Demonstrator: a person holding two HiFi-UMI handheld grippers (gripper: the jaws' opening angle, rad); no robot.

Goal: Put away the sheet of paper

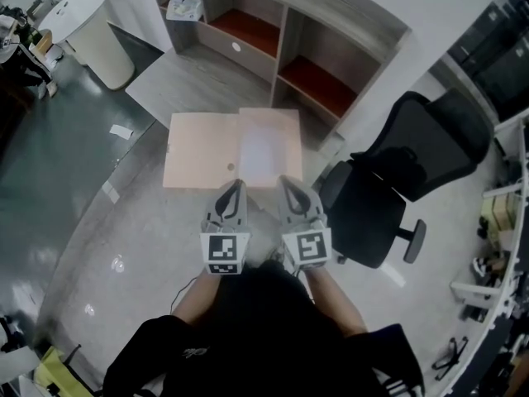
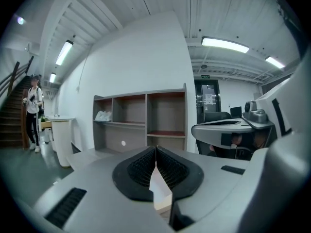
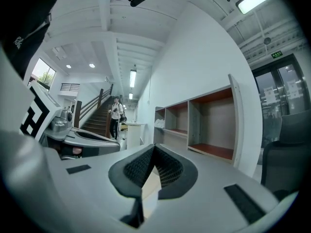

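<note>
Head view: both tongs held out side by side in front of the person. The left tongs [image 1: 235, 185] and right tongs [image 1: 286, 181] both meet the near edge of the sheet of paper [image 1: 207, 151].

- Sheet: pale peach, with a whiter patch on its right half. It is spread roughly flat and held out from the tongs toward the shelf unit [image 1: 285, 52]. It is above the grey floor [image 1: 74, 180]. I cannot tell whether its far edge touches anything.
- Left gripper view: the left tongs [image 2: 156, 150] are clamped together on the sheet, and a thin wedge of paper [image 2: 160, 188] shows between the ribbed pads [image 2: 141, 169].
- Right gripper view: the right tongs [image 3: 154, 147] are likewise closed on the sheet, with pale paper [image 3: 150, 188] showing below the pads.
- Shelf unit: grey, open compartments with red-brown floors. A white bundle [image 1: 183, 7] lies in the upper left compartment.
- Black office chair [image 1: 388, 188]: to the right of the tongs.
- Background of the gripper views: a person [image 2: 33, 108] stands at the stairs [image 2: 12, 125].
</note>
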